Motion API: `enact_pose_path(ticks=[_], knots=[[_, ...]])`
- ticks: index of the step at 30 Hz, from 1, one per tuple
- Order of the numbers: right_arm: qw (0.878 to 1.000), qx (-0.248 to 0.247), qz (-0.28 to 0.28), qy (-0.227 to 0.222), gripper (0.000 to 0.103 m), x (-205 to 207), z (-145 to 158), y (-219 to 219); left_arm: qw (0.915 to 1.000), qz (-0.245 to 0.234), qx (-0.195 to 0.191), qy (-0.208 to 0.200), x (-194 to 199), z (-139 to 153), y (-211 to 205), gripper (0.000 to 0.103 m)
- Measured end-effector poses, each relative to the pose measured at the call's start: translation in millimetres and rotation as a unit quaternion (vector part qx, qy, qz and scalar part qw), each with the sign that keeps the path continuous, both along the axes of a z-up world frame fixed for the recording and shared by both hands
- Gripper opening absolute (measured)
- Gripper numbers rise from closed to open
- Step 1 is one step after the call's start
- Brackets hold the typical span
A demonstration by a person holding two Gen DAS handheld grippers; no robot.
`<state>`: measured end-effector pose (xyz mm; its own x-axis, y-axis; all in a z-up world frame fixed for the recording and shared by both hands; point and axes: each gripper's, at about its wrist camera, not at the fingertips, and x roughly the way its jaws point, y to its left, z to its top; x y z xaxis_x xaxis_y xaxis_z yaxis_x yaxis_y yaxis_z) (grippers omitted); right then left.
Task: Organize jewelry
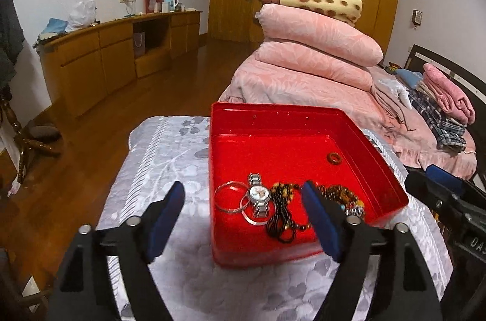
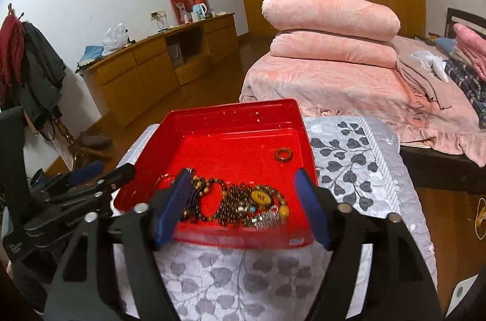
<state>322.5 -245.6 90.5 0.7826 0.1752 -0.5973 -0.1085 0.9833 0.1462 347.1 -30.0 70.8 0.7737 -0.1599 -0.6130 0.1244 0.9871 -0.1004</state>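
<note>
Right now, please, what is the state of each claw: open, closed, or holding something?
Left claw: open, holding nothing, above the red tray.
Right claw: open, holding nothing, above the beaded necklaces.

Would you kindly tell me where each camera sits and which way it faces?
Left wrist: on the left gripper, angled down at the red tray's left half; own open fingers show, right gripper at right edge.
Right wrist: on the right gripper, angled down at the tray's right half; left gripper at left.
Shared: tray, beaded jewelry, brown ring, pink bedding.
</note>
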Motion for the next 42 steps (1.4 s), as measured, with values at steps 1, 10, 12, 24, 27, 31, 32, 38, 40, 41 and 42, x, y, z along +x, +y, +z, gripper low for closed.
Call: enact_pose_path(ticks=[1, 10, 12, 24, 27, 31, 32, 38, 40, 41, 42], knots=[[1.0, -0.002, 0.001, 0.001, 0.081, -2.4, -0.9, 0.3, 1.0, 0.0, 0.001, -0.001, -3.9, 0.0, 0.8, 0.082], [1.0, -0.023, 0.019, 0.002, 0.091, -39.0, -9.8, 9.7, 0.9998, 0.001, 0.011, -0.015, -42.4, -3.1, 5.8, 0.088], [1.0, -0.024, 0.021, 0.004, 0.092, -44.6, -10.6, 10.5, 0.9998, -0.001, 0.011, -0.015, -48.9, -3.9, 7.1, 0.088], [0.999, -0.021, 0.027, -0.018, 0.094, -86.8, -7.3, 10.1, 0.9991, -0.006, 0.012, -0.04, -91.1, 1.0, 13.0, 0.09], [0.999, -0.025, 0.03, -0.021, 0.094, -96.5, -7.3, 11.5, 0.9989, -0.009, 0.014, -0.043, -102.5, 2.1, 13.2, 0.091], [0.999, -0.027, 0.032, -0.023, 0.094, -106.2, -6.5, 13.5, 0.9983, -0.009, 0.024, -0.051, -117.0, 3.8, 13.1, 0.091], [0.999, -0.028, 0.032, -0.024, 0.094, -108.6, -6.3, 14.2, 0.9983, -0.008, 0.025, -0.052, -119.6, 4.6, 13.3, 0.091], [0.999, -0.03, 0.034, -0.027, 0.094, -122.0, -5.3, 16.7, 0.9979, -0.003, 0.025, -0.06, -135.4, 8.1, 16.7, 0.092], [0.999, -0.031, 0.034, -0.028, 0.094, -127.1, -5.0, 17.4, 0.9978, -0.003, 0.024, -0.062, -140.8, 8.7, 17.9, 0.092], [0.998, -0.032, 0.035, -0.029, 0.094, -129.4, -4.7, 17.8, 0.9977, -0.002, 0.024, -0.063, -143.8, 9.0, 18.4, 0.092], [0.998, -0.032, 0.035, -0.029, 0.094, -132.0, -4.4, 18.0, 0.9977, -0.003, 0.024, -0.063, -145.0, 9.0, 18.8, 0.092]])
